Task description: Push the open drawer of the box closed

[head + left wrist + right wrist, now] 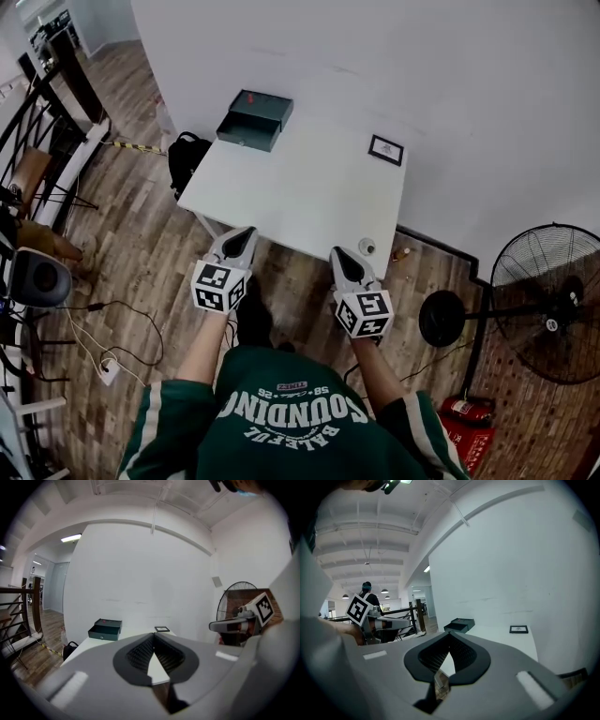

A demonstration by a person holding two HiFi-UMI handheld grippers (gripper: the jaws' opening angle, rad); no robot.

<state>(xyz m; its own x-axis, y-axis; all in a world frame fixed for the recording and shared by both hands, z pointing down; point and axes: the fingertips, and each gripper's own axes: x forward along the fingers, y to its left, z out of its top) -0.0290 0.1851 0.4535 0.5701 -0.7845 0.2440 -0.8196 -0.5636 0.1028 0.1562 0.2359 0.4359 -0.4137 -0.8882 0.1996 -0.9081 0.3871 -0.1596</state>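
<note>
A dark green box [262,105] stands at the far left corner of the white table [300,197], its drawer [247,131] pulled out toward me. The box also shows small and far off in the left gripper view [105,629] and the right gripper view [459,625]. My left gripper [246,232] hovers at the table's near edge, shut and empty, jaw tips meeting [153,637]. My right gripper [339,253] hangs beside it at the near right, also shut with nothing held [450,634]. Both are well short of the box.
A small black-framed card [386,149] lies at the table's far right, and a small round object [367,247] sits near the front right corner. A black bag [187,159] rests on the floor left of the table. A standing fan [548,300] and red extinguisher [466,410] are right.
</note>
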